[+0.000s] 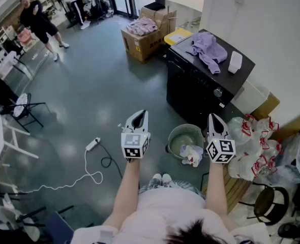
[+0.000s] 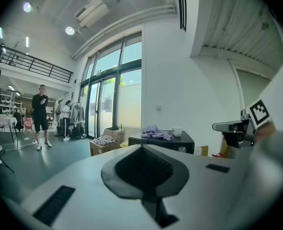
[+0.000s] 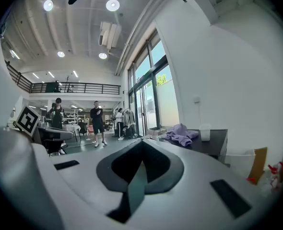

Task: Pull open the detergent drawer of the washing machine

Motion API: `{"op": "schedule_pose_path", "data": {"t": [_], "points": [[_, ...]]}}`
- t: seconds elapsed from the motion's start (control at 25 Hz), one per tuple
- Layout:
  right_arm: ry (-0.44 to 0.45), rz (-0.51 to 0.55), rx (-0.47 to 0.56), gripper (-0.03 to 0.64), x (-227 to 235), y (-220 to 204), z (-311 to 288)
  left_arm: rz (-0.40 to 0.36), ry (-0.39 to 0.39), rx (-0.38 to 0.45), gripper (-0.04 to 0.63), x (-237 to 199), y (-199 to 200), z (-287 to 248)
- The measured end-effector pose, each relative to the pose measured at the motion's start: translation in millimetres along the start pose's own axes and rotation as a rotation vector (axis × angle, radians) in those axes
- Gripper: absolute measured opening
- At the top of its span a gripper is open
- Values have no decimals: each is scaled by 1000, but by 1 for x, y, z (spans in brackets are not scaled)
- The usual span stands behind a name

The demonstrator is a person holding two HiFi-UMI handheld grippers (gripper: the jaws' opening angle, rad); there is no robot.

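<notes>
The black washing machine (image 1: 203, 83) stands against the white wall, a little way ahead of me. A purple cloth (image 1: 208, 47) and a white container (image 1: 235, 61) lie on its top. Its front shows a round knob (image 1: 217, 92); I cannot make out the detergent drawer. My left gripper (image 1: 141, 114) and right gripper (image 1: 212, 117) are held out side by side, short of the machine, both shut and empty. The washing machine (image 2: 163, 140) lies beyond the shut left gripper (image 2: 142, 146) in the left gripper view. In the right gripper view the washing machine (image 3: 211, 140) sits right of the shut right gripper (image 3: 142, 141).
A green bucket (image 1: 176, 136) with a rag stands on the floor in front of the machine. Tied plastic bags (image 1: 254, 146) pile up at the right. Cardboard boxes (image 1: 140, 37) stand beyond the machine. A power strip with its cable (image 1: 92, 144) lies at the left. A person (image 1: 38, 22) stands far off.
</notes>
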State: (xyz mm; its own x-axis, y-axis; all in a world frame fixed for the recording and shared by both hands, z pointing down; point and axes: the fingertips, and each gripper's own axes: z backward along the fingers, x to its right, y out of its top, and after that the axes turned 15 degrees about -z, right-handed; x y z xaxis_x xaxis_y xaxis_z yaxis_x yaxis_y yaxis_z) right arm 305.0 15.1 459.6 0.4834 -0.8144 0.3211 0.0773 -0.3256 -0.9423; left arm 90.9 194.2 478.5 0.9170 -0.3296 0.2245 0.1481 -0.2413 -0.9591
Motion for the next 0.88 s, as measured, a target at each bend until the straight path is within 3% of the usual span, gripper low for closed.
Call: {"op": "schedule_pose_path", "data": {"t": [0.88], "points": [[12,-53,17,15,-9,2,-2,8,-29,-3,25,5,-1,0]]}}
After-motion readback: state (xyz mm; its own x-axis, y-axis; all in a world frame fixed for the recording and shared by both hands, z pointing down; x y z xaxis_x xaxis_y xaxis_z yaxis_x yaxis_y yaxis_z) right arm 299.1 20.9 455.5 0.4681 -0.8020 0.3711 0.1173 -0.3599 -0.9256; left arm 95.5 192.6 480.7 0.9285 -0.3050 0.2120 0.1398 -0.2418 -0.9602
